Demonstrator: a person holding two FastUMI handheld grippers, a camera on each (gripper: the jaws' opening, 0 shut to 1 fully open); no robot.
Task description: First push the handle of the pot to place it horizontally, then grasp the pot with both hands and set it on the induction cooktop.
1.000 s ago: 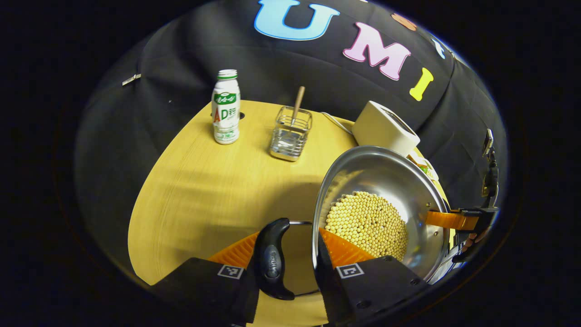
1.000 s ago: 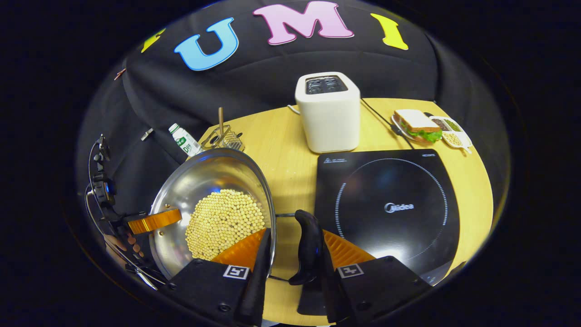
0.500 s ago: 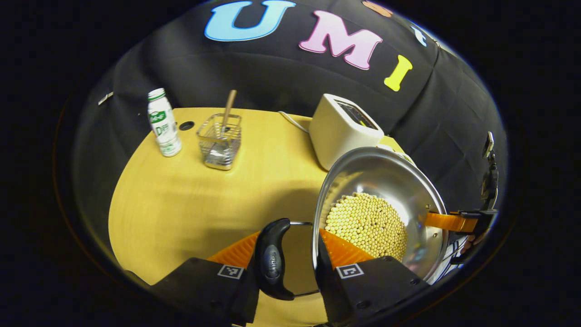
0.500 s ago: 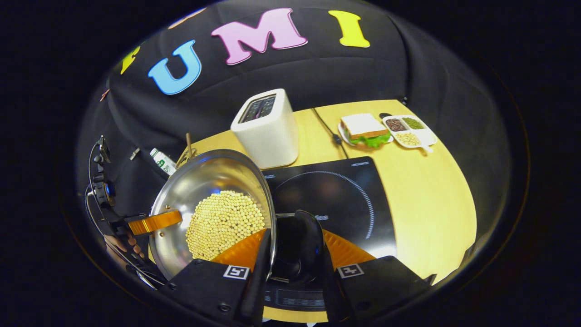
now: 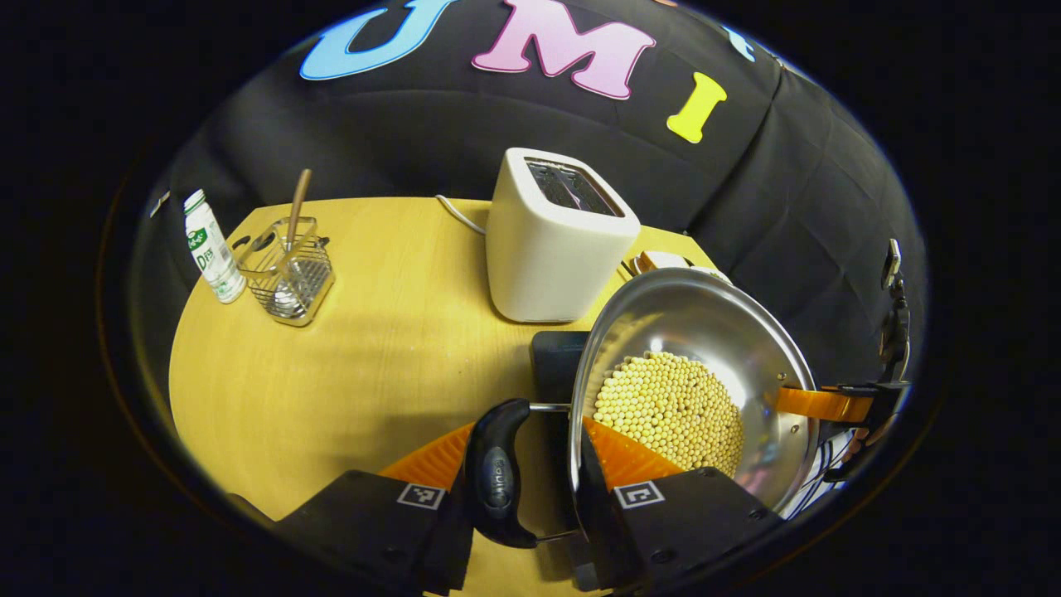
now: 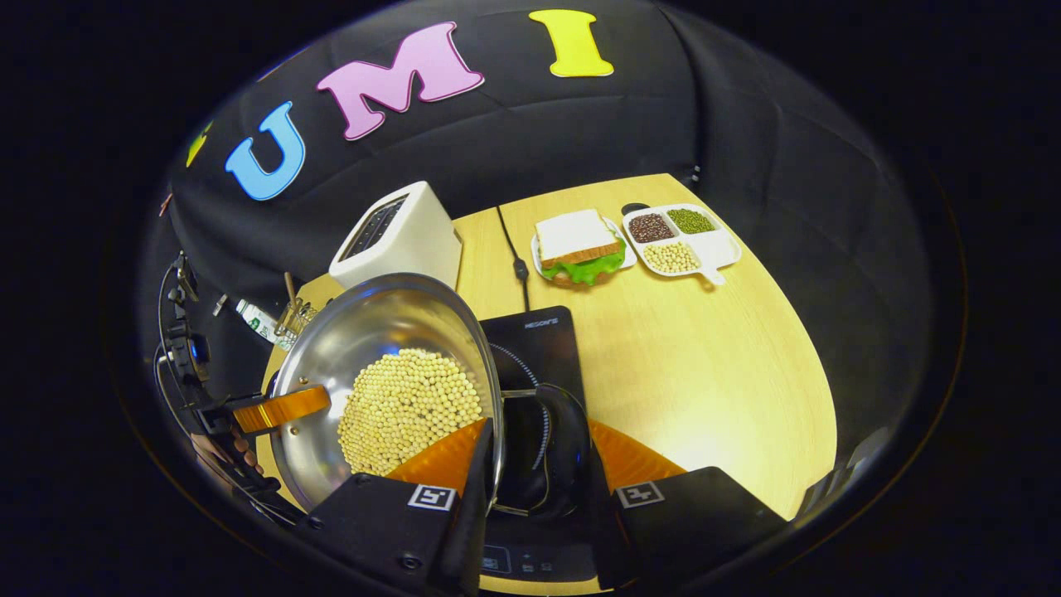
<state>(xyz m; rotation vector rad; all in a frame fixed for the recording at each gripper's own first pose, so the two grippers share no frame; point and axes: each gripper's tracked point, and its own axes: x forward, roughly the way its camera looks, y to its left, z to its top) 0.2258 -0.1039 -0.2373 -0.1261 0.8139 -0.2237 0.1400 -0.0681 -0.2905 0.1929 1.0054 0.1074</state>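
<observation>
A steel pot [image 5: 696,365] holding yellow beans hangs between both grippers, lifted off the table. My left gripper [image 5: 530,464] is shut across the pot's rim and its black side handle [image 5: 497,474]. At the pot's far side, the right gripper [image 5: 829,405] holds the opposite handle. In the right gripper view the pot [image 6: 390,365] sits at the left and my right gripper [image 6: 535,460] is shut over the rim and black handle [image 6: 568,448]. The left gripper [image 6: 273,408] clamps the far edge. The black induction cooktop [image 6: 539,336] lies directly beneath; a corner of the cooktop [image 5: 557,361] peeks out.
A white toaster [image 5: 555,240] stands behind the cooktop, its cable [image 6: 514,257] trailing back. A bottle [image 5: 211,249] and a wire basket with a spoon [image 5: 286,269] stand at the far left. A sandwich plate [image 6: 580,245] and a divided dish [image 6: 680,236] rest at the back right of the wooden table [image 6: 704,365].
Both grippers have carried the pot rightward, from over bare table to over the cooktop. The toaster and cooktop slid left in both views. The grip on both handles is unchanged.
</observation>
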